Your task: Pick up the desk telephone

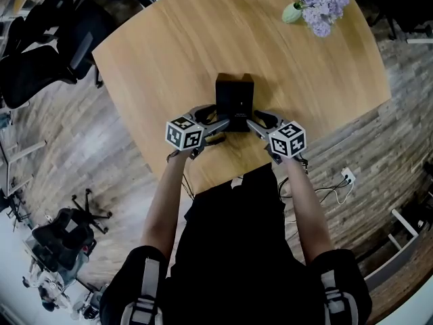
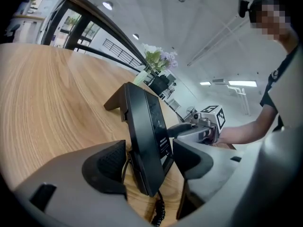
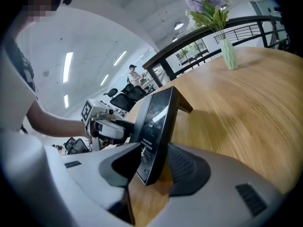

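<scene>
My left gripper (image 2: 150, 160) has its jaws wide. The telephone's slanted edge stands in the gap between them, and neither pad (image 2: 111, 162) presses on it as far as I can see. My right gripper (image 3: 154, 167) is the same: jaws spread, straddling the opposite edge, with the ribbed pad (image 3: 187, 167) just beside the panel and no squeeze on it. I am holding nothing yet.

The desk telephone (image 1: 234, 103) sits straight ahead at twelve o'clock, close to the near edge of the table (image 1: 183, 53). My left gripper comes in at its eight o'clock and my right at its four.

What worries me is that the panel is thin, glossy and tilted. If one side bites before the other, I judge the body could pivot or skid on its stand. If the pads catch only the lip, it may slip out as I lift. A coiled cord (image 2: 160, 212) hangs just below my left jaws, so it could snag or drag the set sideways.

The table is pale wood, bare apart from a vase of flowers (image 1: 314, 2) at one o'clock. Black office chairs (image 1: 40, 53) stand at ten o'clock on a plank floor (image 1: 81, 147). Cables (image 1: 346, 177) lie on it at four.
</scene>
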Motion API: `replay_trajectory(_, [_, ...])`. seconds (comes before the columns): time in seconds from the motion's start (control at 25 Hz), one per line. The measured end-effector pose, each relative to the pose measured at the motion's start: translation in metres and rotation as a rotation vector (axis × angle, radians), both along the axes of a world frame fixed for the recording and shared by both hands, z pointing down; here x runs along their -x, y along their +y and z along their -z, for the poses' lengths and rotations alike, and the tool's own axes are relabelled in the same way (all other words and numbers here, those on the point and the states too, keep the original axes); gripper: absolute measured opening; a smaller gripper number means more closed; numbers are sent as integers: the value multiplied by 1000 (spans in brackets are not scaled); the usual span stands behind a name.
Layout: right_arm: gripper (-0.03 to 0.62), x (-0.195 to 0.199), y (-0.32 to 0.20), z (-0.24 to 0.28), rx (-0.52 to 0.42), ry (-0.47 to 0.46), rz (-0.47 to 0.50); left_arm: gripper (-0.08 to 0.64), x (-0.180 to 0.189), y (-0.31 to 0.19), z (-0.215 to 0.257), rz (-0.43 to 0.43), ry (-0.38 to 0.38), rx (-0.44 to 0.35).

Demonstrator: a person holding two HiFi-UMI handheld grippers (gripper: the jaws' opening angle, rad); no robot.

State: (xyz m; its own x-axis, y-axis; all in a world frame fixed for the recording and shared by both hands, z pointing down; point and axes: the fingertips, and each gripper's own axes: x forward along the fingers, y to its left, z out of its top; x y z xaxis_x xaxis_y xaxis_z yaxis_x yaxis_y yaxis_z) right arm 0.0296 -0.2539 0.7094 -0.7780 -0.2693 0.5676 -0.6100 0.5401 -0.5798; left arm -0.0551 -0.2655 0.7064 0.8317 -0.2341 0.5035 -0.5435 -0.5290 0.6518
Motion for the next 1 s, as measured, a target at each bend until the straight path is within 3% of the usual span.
replay_trajectory(0.32, [184, 8, -8, -6, 21, -59, -19, 311, -12, -7, -10, -36, -1, 11])
replay_trajectory(0.84, [184, 14, -11, -12, 43, -79, -8, 311, -27, -15, -23, -157, -80, 11])
replay_trajectory(1.0, [184, 15, -13, -13, 52, -90, -10, 311, -29, -18, -25, -158, -77, 16])
